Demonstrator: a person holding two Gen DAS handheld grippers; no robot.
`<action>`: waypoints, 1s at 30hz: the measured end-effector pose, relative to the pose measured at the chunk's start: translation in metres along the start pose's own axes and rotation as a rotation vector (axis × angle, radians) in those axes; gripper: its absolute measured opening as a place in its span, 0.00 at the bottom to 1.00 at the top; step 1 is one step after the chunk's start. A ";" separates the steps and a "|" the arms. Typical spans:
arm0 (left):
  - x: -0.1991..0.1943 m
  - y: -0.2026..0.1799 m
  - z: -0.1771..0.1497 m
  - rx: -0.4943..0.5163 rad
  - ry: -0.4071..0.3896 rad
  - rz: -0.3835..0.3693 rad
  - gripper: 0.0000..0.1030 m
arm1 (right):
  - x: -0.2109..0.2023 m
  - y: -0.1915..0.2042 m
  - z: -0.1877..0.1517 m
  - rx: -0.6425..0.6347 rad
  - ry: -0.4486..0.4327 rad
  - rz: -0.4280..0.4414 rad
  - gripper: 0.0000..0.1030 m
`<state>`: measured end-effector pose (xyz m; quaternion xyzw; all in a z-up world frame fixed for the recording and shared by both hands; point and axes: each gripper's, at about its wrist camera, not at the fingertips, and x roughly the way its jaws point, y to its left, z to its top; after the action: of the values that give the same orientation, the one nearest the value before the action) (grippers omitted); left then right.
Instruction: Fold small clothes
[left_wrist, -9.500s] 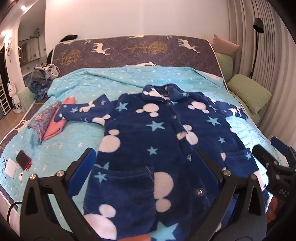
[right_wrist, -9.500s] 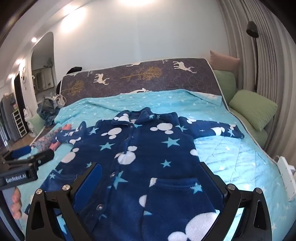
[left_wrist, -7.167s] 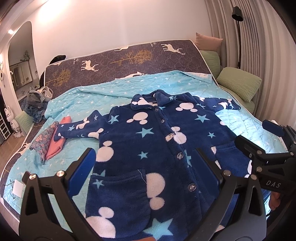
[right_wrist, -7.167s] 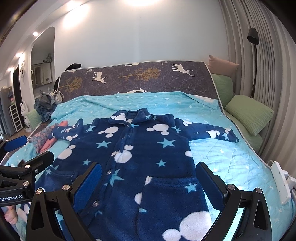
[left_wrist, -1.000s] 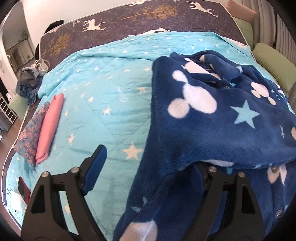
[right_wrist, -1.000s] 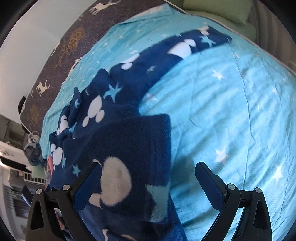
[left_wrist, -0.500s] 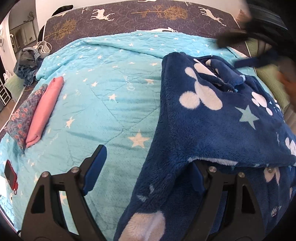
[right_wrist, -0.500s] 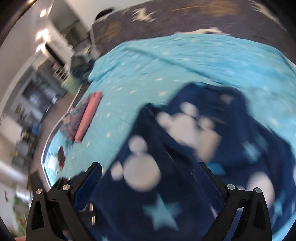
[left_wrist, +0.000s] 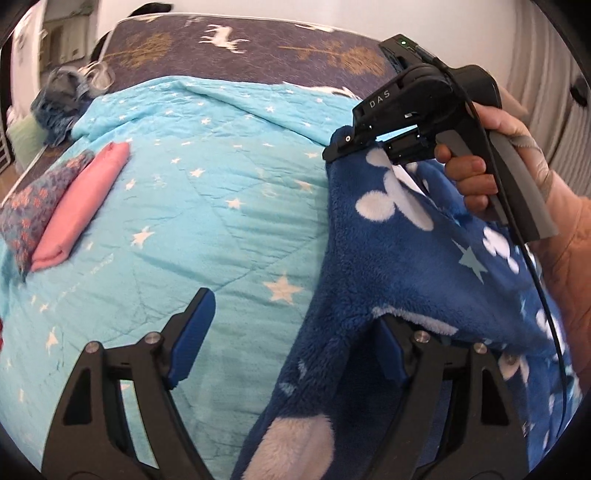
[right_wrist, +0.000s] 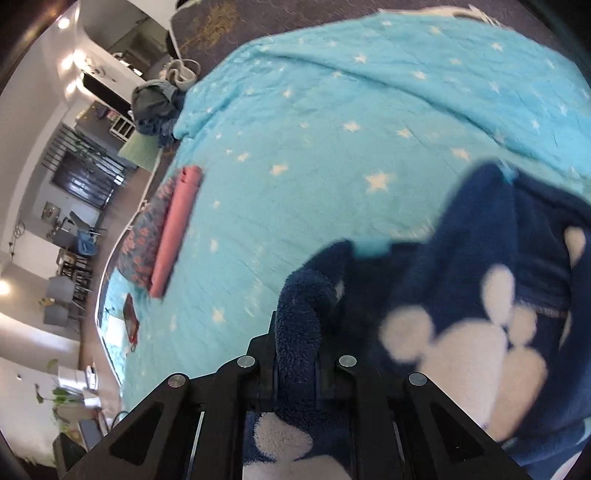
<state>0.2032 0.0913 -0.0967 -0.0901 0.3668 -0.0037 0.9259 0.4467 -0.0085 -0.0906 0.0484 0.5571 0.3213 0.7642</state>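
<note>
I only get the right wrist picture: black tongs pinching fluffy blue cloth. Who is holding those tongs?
Observer: A person's hand holds the right gripper by its handle; no robot arm is there.
Operator: Is there a second pair of tongs?
Observer: Yes. The left gripper is open, nearer the jacket's bottom end.
Operator: Does it touch the cloth?
Observer: The tip of one finger is hidden under the jacket's hem. The other finger is over bare blanket.
</note>
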 end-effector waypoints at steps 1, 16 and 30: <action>0.001 0.008 0.000 -0.040 -0.004 0.000 0.78 | 0.001 0.007 0.004 -0.015 -0.010 -0.010 0.11; 0.014 0.065 -0.007 -0.304 0.081 -0.106 0.77 | 0.009 0.031 0.011 -0.112 0.018 -0.267 0.53; -0.057 0.065 0.022 -0.202 -0.047 0.008 0.77 | -0.226 -0.119 -0.304 0.403 -0.274 -0.269 0.59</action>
<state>0.1723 0.1628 -0.0532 -0.1814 0.3438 0.0391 0.9205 0.1914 -0.3119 -0.0709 0.1679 0.5027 0.0899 0.8432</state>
